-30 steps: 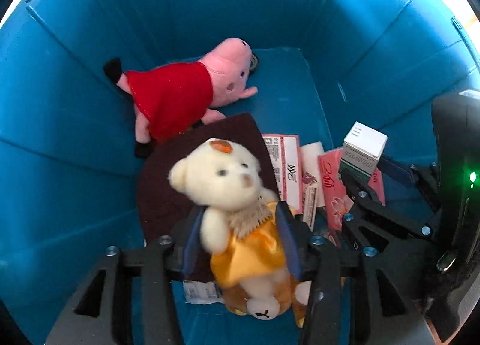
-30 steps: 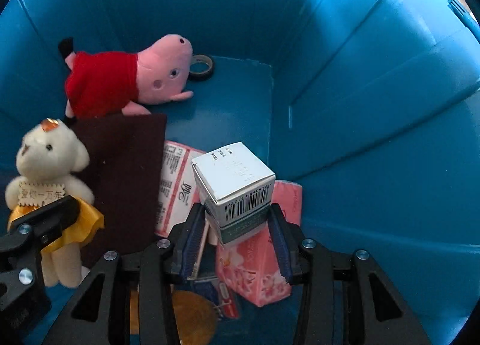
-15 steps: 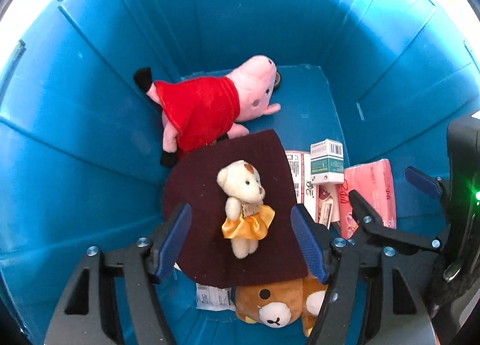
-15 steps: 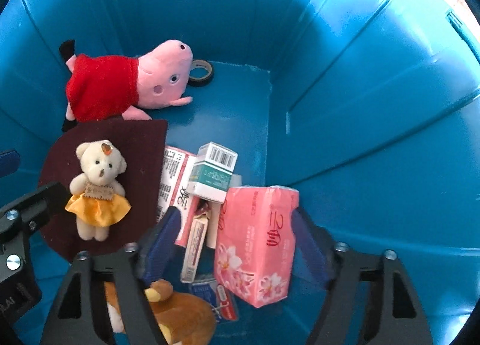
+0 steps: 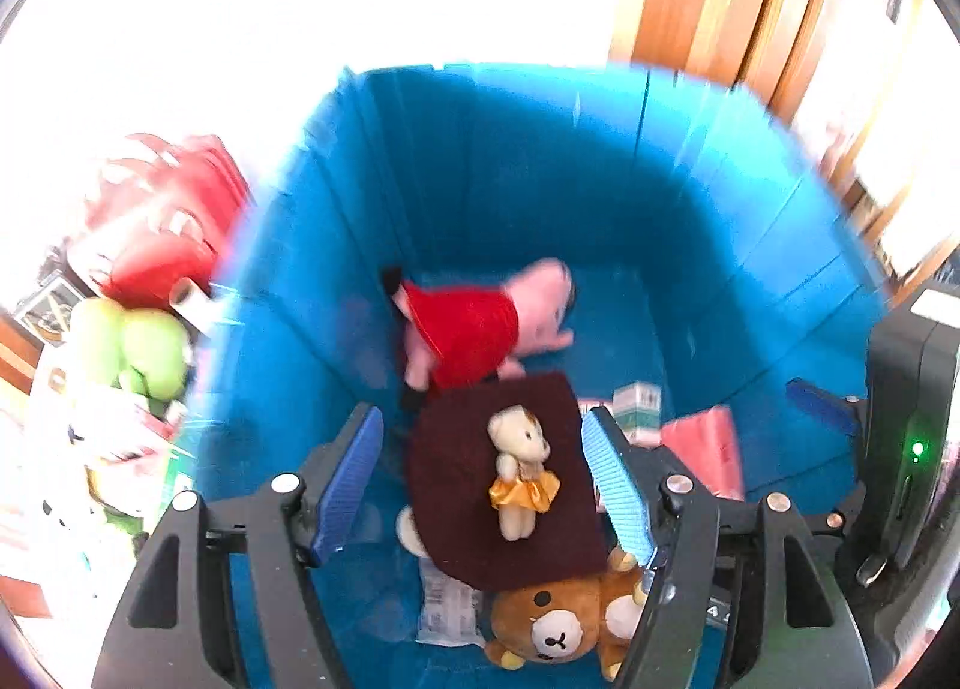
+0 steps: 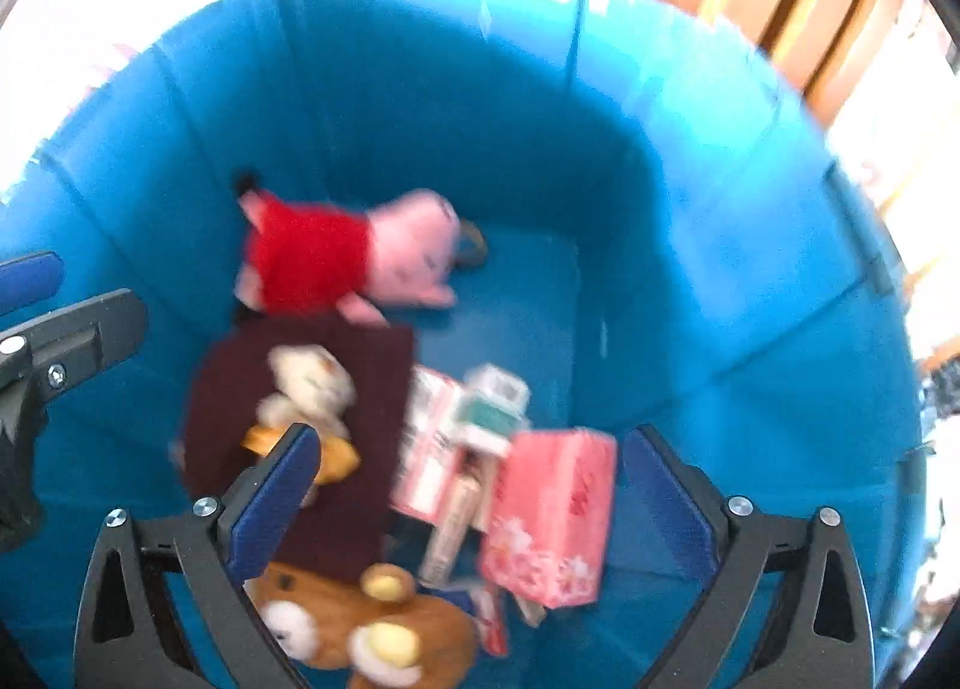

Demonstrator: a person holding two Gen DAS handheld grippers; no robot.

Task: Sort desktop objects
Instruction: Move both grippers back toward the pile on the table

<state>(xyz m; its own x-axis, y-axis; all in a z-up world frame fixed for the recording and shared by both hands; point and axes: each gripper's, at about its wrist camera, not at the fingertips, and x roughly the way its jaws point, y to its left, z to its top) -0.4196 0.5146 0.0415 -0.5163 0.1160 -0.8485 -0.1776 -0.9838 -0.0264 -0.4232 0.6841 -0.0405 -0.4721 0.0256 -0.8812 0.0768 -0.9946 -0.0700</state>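
two hand-held grippers hung open above the deep blue plastic bin [image 5: 528,161], nothing between the pads of either. the left gripper [image 5: 480,479] stood with its jaws apart, having just opened a little way, and the small cream teddy bear in a yellow skirt [image 5: 521,467] lay free far below them on the dark maroon cloth [image 5: 456,485] at the middle of the bin floor. the right gripper [image 6: 474,497] had just spread its jaws wide, and the white and green cardboard box [image 6: 489,410] lay loose just right of that cloth, leaning on the pink tissue packet [image 6: 549,515].

both drops looked finished, so the step in hand was likely the withdrawal: it would go best with the jaws kept apart and each gripper lifted straight up, clear of the bin walls, before swinging out to the desk for more.

left of the bin, the left wrist view alone showed what seemed left to sort: a red basket-like thing [image 5: 162,221] and a green plush toy [image 5: 138,347], both blurred. the right wrist view alone showed the roll of tape [image 6: 471,245] by the snout of the pink pig plush in a red dress [image 6: 348,257] at the far end of the bin floor, and more of the packets under the box. the brown bear plush [image 5: 558,623] lay at the near end in both.
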